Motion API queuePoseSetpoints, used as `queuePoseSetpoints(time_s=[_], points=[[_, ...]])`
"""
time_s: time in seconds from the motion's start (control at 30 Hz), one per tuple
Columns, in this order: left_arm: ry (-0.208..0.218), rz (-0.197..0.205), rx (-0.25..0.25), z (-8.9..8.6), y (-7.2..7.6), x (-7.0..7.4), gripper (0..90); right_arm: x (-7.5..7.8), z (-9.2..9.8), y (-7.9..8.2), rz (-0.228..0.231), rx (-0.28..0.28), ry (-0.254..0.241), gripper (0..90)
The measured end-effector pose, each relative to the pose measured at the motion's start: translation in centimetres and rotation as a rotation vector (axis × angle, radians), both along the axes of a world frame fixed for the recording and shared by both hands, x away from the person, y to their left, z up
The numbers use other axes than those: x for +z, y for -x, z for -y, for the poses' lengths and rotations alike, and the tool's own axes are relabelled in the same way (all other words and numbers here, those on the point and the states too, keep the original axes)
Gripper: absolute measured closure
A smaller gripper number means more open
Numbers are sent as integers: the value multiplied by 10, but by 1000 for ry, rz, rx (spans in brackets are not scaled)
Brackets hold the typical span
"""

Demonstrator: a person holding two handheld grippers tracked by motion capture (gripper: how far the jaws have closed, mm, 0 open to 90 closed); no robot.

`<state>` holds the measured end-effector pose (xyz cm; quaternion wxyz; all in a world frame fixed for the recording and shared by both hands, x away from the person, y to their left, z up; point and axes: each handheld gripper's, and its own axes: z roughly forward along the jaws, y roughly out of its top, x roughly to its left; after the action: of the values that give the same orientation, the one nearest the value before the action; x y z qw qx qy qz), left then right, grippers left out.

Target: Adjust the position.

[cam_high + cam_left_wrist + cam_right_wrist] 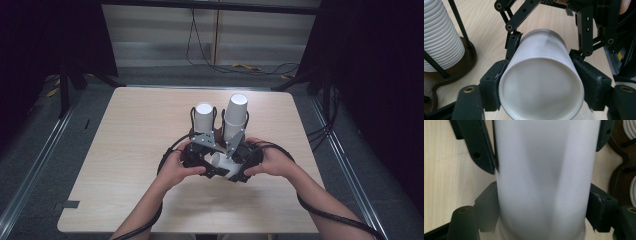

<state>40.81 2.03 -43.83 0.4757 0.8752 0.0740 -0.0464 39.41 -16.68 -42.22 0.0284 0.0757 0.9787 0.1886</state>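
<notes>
Pinching one white paper cup (541,82) from both ends above the pale wooden table (130,150), near centre: left gripper (541,77) pads press its sides at the base end, right gripper (544,202) pads clamp the same cup. Far side: two stacks of white cups (204,117) in a dark wire holder (454,72)

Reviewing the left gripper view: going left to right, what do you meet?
Stack of white cups in its dark holder → left jaw pad → white paper cup between the jaws → right jaw pad.
</notes>
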Motion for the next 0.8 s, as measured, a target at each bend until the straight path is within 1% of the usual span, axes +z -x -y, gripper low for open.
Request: queuePoseSetpoints(time_s=[0.07, 0.13, 0.2, 0.3, 0.33, 0.4, 0.47, 0.5, 0.57, 0.6, 0.63, 0.67, 0.7, 0.73, 0.77, 0.8], points=[[-10, -1, -2, 0, 0, -1, 305, 0, 1, 0, -3, 1, 0, 245], [-7, -4, -7, 0, 0, -1, 308, 0, 1, 0, -2, 2, 2, 246], [-15, -6, -7, 0, 0, -1, 311, 0, 1, 0, -2, 5, 2, 246], [-17, 1, -11, 0, -1, 0, 313, -1, 1, 0, -4, 6, -3, 241], [-12, 2, -13, 0, -1, 0, 313, -2, 2, 0, -1, 7, -8, 238], [-6, -1, -13, -1, -2, 0, 312, -2, 2, 0, -9, -3, -21, 233], [-6, 2, -13, -1, -2, 1, 312, -2, 4, -1, 1, -1, -37, 225], [-6, -4, -10, -1, -1, 2, 312, -2, 5, -1, 0, -7, -46, 216], [-2, -3, -16, -2, -1, 3, 315, -1, 6, -1, 20, -4, -45, 193], [-4, -9, -13, -2, -1, 4, 316, -1, 7, -1, 21, -4, -45, 193], [-8, -3, -16, -2, -1, 5, 317, -1, 8, -1, 15, -7, -53, 196], [-5, -2, -18, -2, -1, 5, 317, -1, 8, -1, 17, -3, -59, 189], [0, -9, -15, -2, -1, 6, 316, -1, 8, -1, 18, -12, -61, 176], [2, -5, -16, -2, -1, 6, 317, -1, 9, -1, 24, -9, -62, 175], [2, 2, -16, -2, -1, 6, 317, -1, 9, -2, 26, -5, -72, 186], [4, 0, -16, -2, -1, 6, 319, -1, 10, -1, 31, 1, -76, 204]])
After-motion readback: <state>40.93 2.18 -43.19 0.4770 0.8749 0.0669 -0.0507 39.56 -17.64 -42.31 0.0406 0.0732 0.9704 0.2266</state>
